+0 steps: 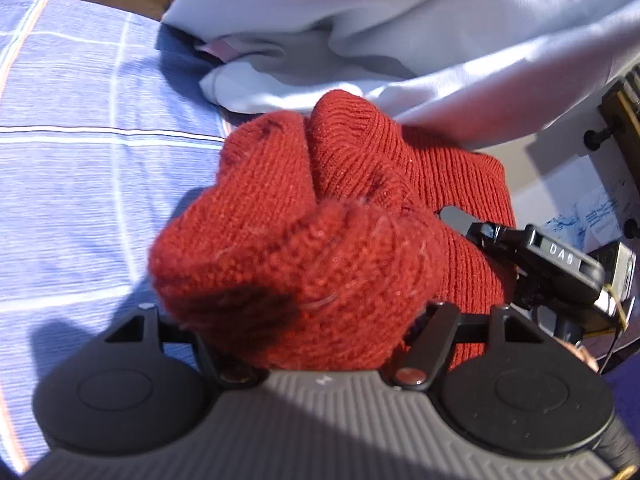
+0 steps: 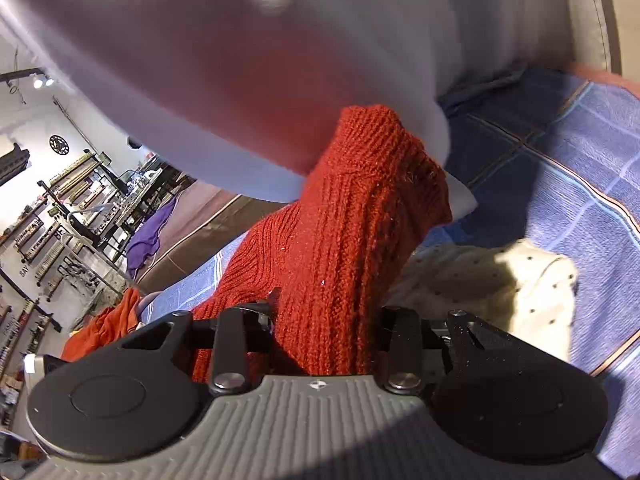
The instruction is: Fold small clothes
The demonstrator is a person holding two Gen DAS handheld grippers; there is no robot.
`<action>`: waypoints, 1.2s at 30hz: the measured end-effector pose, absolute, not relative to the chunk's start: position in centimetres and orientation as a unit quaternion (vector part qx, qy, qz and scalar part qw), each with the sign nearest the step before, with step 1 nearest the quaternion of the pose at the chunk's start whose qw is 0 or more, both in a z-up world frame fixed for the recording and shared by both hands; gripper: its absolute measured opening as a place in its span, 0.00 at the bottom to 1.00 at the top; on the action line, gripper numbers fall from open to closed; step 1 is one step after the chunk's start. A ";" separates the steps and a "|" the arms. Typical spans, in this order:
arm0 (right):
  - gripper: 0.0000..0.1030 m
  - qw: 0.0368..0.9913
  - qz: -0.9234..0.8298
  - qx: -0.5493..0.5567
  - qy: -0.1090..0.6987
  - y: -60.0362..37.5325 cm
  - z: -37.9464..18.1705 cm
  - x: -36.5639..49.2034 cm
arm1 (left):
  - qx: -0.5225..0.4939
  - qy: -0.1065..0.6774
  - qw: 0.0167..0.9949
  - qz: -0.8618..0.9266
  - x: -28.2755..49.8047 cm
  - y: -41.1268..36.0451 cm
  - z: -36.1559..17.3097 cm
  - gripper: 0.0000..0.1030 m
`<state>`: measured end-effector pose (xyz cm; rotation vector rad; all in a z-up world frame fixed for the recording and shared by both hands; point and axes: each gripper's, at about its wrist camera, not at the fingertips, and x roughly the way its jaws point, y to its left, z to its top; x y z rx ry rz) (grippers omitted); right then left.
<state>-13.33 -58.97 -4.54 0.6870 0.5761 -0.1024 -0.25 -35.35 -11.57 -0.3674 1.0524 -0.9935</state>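
Both sets of fingers grip 1 red knit garment [image 1: 320, 216], bunched wool filling each gap.

Left gripper [image 1: 316, 332] holds a thick wad that bulges ahead over its fingers; right gripper [image 2: 320, 328] clamps a ribbed fold rising straight ahead. Beyond both lies a pale lilac cloth [image 1: 400, 32]; a blue checked sheet [image 1: 80, 160] spreads beneath, and a dotted cream garment [image 2: 500, 280] sits just right of the right fingers.

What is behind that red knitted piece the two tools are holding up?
Behind the red knit garment hangs pale lilac cloth, draped over its top. Lower right lies a cream dotted garment on the blue checked sheet. The knit hides whatever sits directly behind it.
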 end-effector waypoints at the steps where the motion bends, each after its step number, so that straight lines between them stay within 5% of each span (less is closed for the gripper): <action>1: 0.62 0.899 -0.052 0.336 0.277 -59.9 -4.9 -13.1 | -0.164 0.476 0.735 -0.455 -0.8 -36.6 -11.8 0.65; 9: 0.61 0.866 -0.067 0.401 0.290 -62.6 -10.7 -12.1 | -0.151 0.498 0.737 -0.431 -3.1 -41.1 -15.6 0.67; 19: 0.64 0.851 -0.087 0.443 0.267 -60.2 -15.6 -9.9 | -0.142 0.481 0.740 -0.448 -3.8 -41.4 -16.8 0.82; 22: 0.70 0.849 -0.094 0.448 0.263 -59.1 -15.9 -9.1 | -0.146 0.481 0.735 -0.454 -2.3 -41.7 -17.0 0.83; 25: 0.93 0.857 -0.109 0.423 0.272 -57.5 -15.4 -7.9 | -0.131 0.481 0.731 -0.466 -1.7 -41.7 -16.6 0.85; 28: 0.96 0.863 -0.129 0.408 0.268 -55.7 -14.2 -7.5 | -0.108 0.480 0.728 -0.477 -1.6 -40.8 -15.5 0.89; 32: 0.97 0.887 -0.166 0.331 0.274 -52.8 -11.5 -8.3 | -0.052 0.422 0.757 -0.496 -2.8 -37.7 -12.9 0.90; 36: 0.98 0.921 -0.190 0.214 0.265 -48.7 -8.2 -10.2 | -0.005 0.255 0.797 -0.547 -6.6 -33.8 -8.3 0.90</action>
